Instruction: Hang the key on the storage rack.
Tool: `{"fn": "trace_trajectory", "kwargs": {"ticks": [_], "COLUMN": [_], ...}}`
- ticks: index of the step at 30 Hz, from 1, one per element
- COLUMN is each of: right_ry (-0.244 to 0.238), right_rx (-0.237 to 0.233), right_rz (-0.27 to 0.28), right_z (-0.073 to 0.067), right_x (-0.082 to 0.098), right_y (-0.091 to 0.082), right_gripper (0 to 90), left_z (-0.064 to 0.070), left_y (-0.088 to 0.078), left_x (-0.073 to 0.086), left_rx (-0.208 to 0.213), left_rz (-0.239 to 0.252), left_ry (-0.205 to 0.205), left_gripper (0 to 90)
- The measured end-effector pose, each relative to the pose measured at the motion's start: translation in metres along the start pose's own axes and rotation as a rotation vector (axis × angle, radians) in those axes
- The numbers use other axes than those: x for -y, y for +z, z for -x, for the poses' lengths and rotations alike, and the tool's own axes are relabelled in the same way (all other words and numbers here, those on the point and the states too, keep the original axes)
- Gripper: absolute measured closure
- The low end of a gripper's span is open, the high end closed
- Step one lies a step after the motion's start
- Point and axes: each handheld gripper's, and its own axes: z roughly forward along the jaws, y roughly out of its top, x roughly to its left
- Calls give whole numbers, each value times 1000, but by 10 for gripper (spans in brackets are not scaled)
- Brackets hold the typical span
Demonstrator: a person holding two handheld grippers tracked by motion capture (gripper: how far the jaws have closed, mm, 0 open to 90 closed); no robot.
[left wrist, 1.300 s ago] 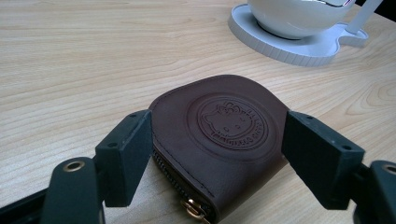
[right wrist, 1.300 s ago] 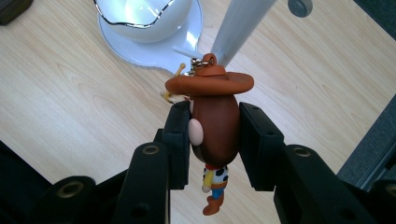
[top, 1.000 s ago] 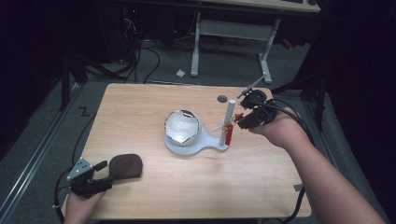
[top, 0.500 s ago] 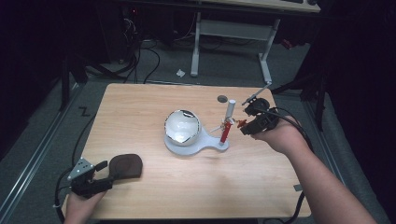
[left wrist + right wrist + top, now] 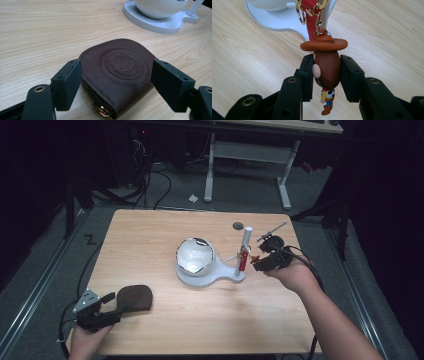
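Observation:
A small cowboy figure (image 5: 327, 67) with a brown hat hangs by a gold clasp from a red strap (image 5: 312, 15) on the white post (image 5: 246, 242) of a stand. My right gripper (image 5: 327, 72) is shut on the figure's head, just right of the post (image 5: 257, 261). The stand's white base (image 5: 200, 276) carries a shiny round bowl (image 5: 195, 256). A brown leather coin purse (image 5: 117, 72) lies flat near the table's front left corner. My left gripper (image 5: 117, 82) is open, its pads (image 5: 67, 82) flanking the purse (image 5: 134, 297).
A small dark disc (image 5: 238, 225) lies on the wooden table (image 5: 150, 240) behind the post. Cables and a white desk frame (image 5: 245, 155) stand on the floor beyond the far edge. The table's right edge is close to my right hand.
My right hand has sunk lower beside the post with the cowboy figure in its jaws. The left gripper and purse have not moved.

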Motion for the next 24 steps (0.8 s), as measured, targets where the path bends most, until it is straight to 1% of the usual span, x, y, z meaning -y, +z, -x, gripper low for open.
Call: {"fn": "trace_trajectory", "kwargs": {"ticks": [5,8,12,15,16,18,21,24], "right_ry": [16,24,30,10,-1,-3,-3,-1], "right_rx": [-9,-14,-10,15,15,14,18,20], "right_rz": [18,30,44,51,58,66,74,90], "right_z": [3,3,3,-1,-3,-6,-9,-11], "right_x": [4,6,14,24,28,37,51,66], "right_y": [6,5,1,1,2,6,13,18], "right_gripper": [598,586,584,570,568,565,561,558], "left_z": [-1,-2,-5,-8,-8,-10,-10,-10], "left_y": [0,0,1,1,1,1,2,3], "left_x": [0,0,0,0,-1,-1,-1,-2], "left_rx": [-3,-6,-3,-6,-3,5,6,-10], "left_rz": [0,0,-1,-10,-10,-10,-20,-25], "left_ry": [-13,-18,-40,-50,-56,-72,-77,-76], "left_gripper": [247,247,248,253,255,262,276,287]}}
